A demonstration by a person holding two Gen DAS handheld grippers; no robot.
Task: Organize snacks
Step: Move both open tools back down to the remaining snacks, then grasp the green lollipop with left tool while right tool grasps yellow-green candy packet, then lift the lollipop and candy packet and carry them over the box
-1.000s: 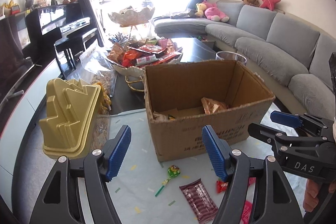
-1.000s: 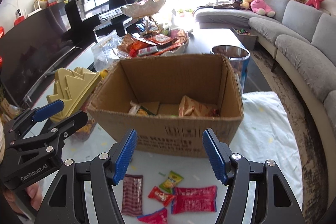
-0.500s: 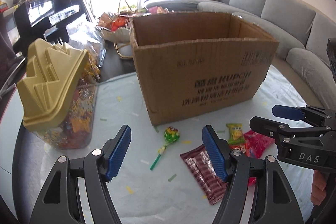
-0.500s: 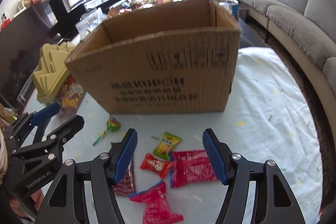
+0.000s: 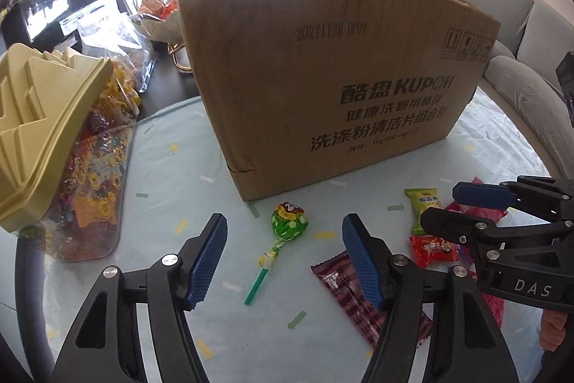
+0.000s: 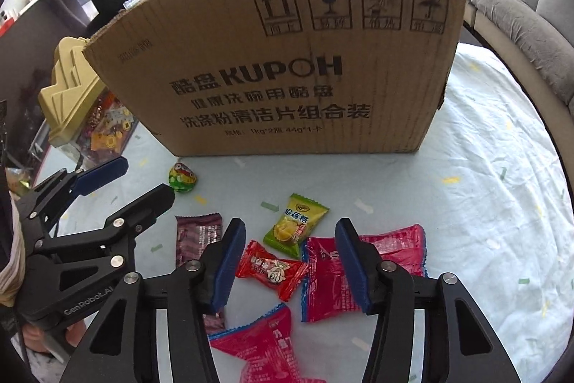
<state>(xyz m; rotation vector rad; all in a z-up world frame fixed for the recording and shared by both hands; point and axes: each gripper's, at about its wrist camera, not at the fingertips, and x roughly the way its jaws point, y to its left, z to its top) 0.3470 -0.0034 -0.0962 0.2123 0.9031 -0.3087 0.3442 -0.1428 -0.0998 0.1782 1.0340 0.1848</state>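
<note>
1. The cardboard box (image 5: 333, 103) stands upright on the light blue cloth over the tabletop (image 6: 484, 203). Its printed front wall fills most of both views, so nothing inside it can be seen.
2. Snacks lie loose on the cloth in front of the box: a green lollipop (image 5: 288, 221) nearest the box's left corner, a dark maroon bar (image 5: 344, 289), a green-yellow candy (image 6: 296, 225), a small red candy (image 6: 271, 270), plus 2 bigger pink-red packets (image 6: 366, 261).
3. Left tool (image 5: 283, 257) is half open with nothing gripped. The lollipop sits in the gap between its blue pads (image 5: 210, 257) but they're clear of it.
4. Right tool (image 6: 287, 266) is also half open, pads either side of the small red candy, not pressing on it.
5. Open room: bare cloth to the right of the packets. On the left a clear snack jar with a beige lid (image 5: 53, 131) crowds the edge.
6. Versus a second ago: both tools have dropped low from above the box rim, and both sets of jaws have just been closing a bit.
</note>
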